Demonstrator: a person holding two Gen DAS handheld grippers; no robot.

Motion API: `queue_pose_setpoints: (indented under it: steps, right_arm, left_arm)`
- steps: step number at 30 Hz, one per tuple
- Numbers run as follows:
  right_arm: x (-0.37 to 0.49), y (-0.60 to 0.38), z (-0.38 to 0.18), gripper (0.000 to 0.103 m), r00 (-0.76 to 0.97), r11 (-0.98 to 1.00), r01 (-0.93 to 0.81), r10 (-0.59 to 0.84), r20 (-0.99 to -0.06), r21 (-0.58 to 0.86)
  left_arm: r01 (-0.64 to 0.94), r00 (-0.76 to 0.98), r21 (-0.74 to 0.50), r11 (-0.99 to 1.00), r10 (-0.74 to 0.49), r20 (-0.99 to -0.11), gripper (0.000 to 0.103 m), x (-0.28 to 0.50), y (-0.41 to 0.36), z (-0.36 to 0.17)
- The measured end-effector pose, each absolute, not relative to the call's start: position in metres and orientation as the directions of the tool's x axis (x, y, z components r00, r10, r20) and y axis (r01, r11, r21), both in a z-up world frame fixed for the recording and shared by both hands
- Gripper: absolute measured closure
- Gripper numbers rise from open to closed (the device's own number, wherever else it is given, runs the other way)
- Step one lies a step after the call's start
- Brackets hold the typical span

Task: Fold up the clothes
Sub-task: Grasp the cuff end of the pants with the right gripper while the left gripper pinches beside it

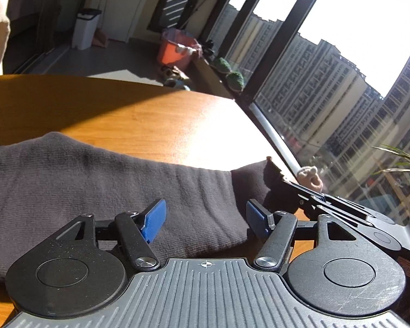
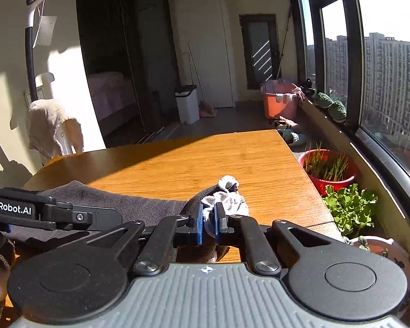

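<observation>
Your left claw [image 1: 205, 218] hovers spread apart above the grey garment [image 1: 95, 180]; your right claw [image 2: 208, 225] is clamped on its edge (pale lining showing) over the table [image 2: 205, 161].

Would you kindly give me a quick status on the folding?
Left gripper open over grey garment. Right gripper shut on its edge. Table ahead bare.

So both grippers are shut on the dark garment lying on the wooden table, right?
Not quite. Only the right gripper is shut on the garment. The left gripper is open above it, as the left wrist view shows. The garment does lie on the table.
</observation>
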State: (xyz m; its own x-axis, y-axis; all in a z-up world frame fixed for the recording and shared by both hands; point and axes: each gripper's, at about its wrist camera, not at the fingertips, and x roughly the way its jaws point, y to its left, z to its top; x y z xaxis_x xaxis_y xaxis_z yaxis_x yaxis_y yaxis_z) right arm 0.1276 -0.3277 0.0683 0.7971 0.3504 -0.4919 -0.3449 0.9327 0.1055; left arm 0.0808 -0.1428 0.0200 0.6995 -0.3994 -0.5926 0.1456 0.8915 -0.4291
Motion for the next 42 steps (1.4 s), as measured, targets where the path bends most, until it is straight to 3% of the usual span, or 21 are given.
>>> queue_pose_setpoints:
  steps: [3,9,11,14,15,20,22,27,30,34,37,42]
  right_arm:
    - [0.117,-0.305,0.067,0.095,0.801,0.920,-0.390,0.351,-0.485,0.022]
    - [0.097,-0.279,0.070,0.094,0.800,0.871,-0.479,0.379,-0.464,-0.114]
    - [0.093,-0.277,0.071,0.095,0.800,0.860,-0.492,0.386,-0.459,-0.134]
    - [0.093,-0.282,0.071,0.094,0.798,0.866,-0.486,0.386,-0.463,-0.115]
    - [0.094,-0.287,0.071,0.094,0.798,0.874,-0.477,0.383,-0.466,-0.097]
    - [0.109,-0.324,0.068,0.091,0.774,0.924,-0.367,0.368,-0.516,0.109]
    - [0.118,-0.338,0.060,0.077,0.752,0.931,-0.293,0.364,-0.549,0.216]
    - [0.129,-0.362,0.041,0.064,0.708,0.876,-0.142,0.416,-0.571,0.462]
    - [0.138,-0.361,0.032,0.064,0.663,0.800,-0.158,0.520,-0.538,0.579]
    - [0.148,-0.368,0.027,0.084,0.668,0.757,-0.141,0.548,-0.503,0.638]
    - [0.148,-0.370,0.049,0.089,0.714,0.824,-0.205,0.495,-0.496,0.528]
    - [0.123,-0.315,0.080,0.089,0.794,0.912,-0.411,0.358,-0.492,0.000]
  left_arm:
    - [0.182,0.713,-0.399,0.899,-0.400,-0.576,0.028,0.087,-0.151,0.033]
    - [0.244,0.704,-0.351,0.904,-0.414,-0.577,0.035,0.101,-0.181,0.041]
    - [0.253,0.708,-0.325,0.911,-0.403,-0.579,0.040,0.103,-0.187,0.042]
    - [0.244,0.704,-0.274,0.930,-0.364,-0.610,0.057,0.109,-0.194,0.035]
    - [0.237,0.703,-0.255,0.938,-0.346,-0.621,0.064,0.111,-0.195,0.031]
    - [0.170,0.689,-0.277,0.946,-0.315,-0.653,0.065,0.118,-0.178,0.015]
    - [0.158,0.687,-0.298,0.941,-0.322,-0.652,0.057,0.116,-0.172,0.014]
    - [0.142,0.661,-0.365,0.920,-0.363,-0.656,0.039,0.107,-0.158,0.013]
    - [0.100,0.624,-0.461,0.882,-0.417,-0.661,0.038,0.106,-0.146,0.004]
    - [0.060,0.611,-0.554,0.831,-0.469,-0.637,0.037,0.103,-0.136,-0.003]
    - [0.057,0.571,-0.645,0.762,-0.555,-0.605,0.037,0.107,-0.137,-0.010]
    - [0.069,0.611,-0.627,0.776,-0.529,-0.588,0.036,0.118,-0.138,0.002]
